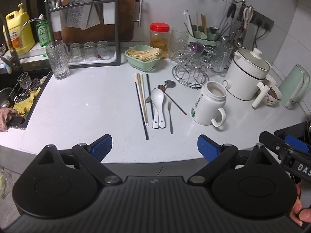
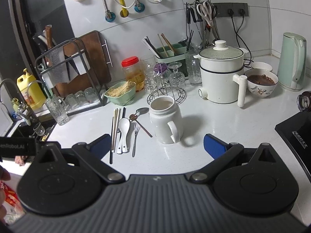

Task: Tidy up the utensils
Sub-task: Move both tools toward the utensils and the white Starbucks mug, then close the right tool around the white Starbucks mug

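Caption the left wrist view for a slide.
Open left claw hovers before chopsticks, spoons and fork beside a white mug.

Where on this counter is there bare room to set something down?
Bare white counter lies between the ribbed glass tumbler and the loose chopsticks. More lies right of the white handled mug, before the white electric pot. The back, around the wire glass rack, is crowded.

Chopsticks (image 1: 141, 99), spoons (image 1: 158, 106) and fork (image 1: 170, 114) lie on the counter (image 1: 87, 106), left of the mug (image 1: 209, 104).
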